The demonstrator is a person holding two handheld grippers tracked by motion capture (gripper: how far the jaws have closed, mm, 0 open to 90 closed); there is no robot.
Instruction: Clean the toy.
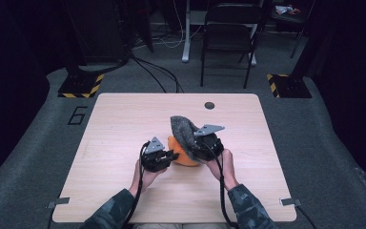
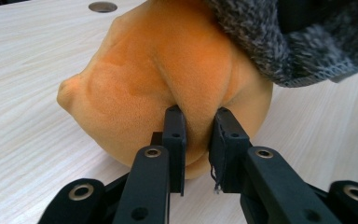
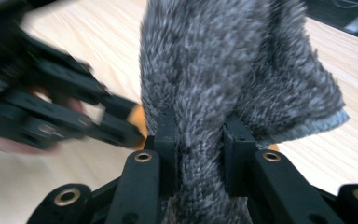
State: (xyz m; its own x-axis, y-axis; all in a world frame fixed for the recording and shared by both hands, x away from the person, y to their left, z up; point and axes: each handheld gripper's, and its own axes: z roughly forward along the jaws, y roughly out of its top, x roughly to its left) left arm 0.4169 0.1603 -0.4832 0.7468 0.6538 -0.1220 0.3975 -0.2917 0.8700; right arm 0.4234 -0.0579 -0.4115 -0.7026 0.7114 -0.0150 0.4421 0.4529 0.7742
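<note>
An orange plush thing [image 1: 185, 159] lies on the wooden table [image 1: 124, 119] near the middle. My left gripper [image 1: 173, 155] comes at it from the left and is shut on a fold of the plush [image 2: 168, 70], the pads [image 2: 175, 128] pinching the soft fabric. A grey knitted cloth [image 1: 183, 131] stands up over the plush and drapes across its top [image 2: 284, 42]. My right gripper [image 1: 196, 148] is shut on that cloth [image 3: 223, 60], which bunches between its jaws. The left gripper [image 3: 116, 123] shows blurred in the right gripper view, beside a sliver of orange [image 3: 137, 119].
A round cable hole [image 1: 209, 105] sits in the table near its far edge. Beyond the table stand a dark folding chair [image 1: 228, 33] and floor cables [image 1: 159, 71]. Yellow-black striped bases [image 1: 81, 86] flank the far corners.
</note>
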